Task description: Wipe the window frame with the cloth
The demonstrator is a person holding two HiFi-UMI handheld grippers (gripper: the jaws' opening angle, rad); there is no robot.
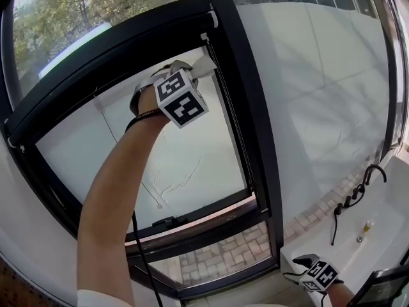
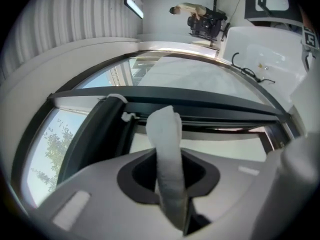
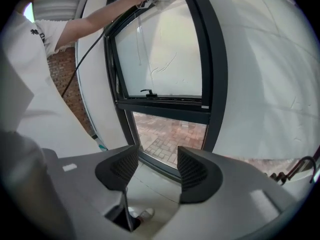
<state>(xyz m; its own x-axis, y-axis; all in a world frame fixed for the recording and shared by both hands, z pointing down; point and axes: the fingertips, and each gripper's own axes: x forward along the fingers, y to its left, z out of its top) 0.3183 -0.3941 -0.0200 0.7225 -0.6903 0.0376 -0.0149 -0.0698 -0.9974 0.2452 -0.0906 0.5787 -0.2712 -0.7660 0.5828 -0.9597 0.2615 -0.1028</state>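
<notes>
While our left gripper [image 2: 167,171] is clenched on the white cloth [image 2: 165,134], the folded strip stands up from between its jaws and its free end reaches the upper corner of the black window frame [image 2: 200,104], though we cannot tell whether it presses on the bar. From the head view, that gripper [image 1: 188,69] sits high in the corner where the frame's top bar meets the vertical mullion [image 1: 246,107], so both bars close it in above and to the right. Open room lies only down and to the left, across the pale sash pane [image 1: 185,165]. Our left forearm [image 1: 121,190] is stretched up and forward, bare to the wrist, with a black cable [image 1: 144,254] hanging beneath it across the lower frame. A black window handle [image 1: 166,221] lies on the sash's bottom rail, with brick paving [image 1: 223,254] visible through the glass below it. Trees [image 1: 77,11] show beyond the upper left pane. Our right gripper [image 3: 157,169] is released, jaws apart with nothing between them, and it is held low and well apart from the left [image 1: 307,264]. Near it on the right, a black tap [image 1: 374,171] curves over a white surface.
</notes>
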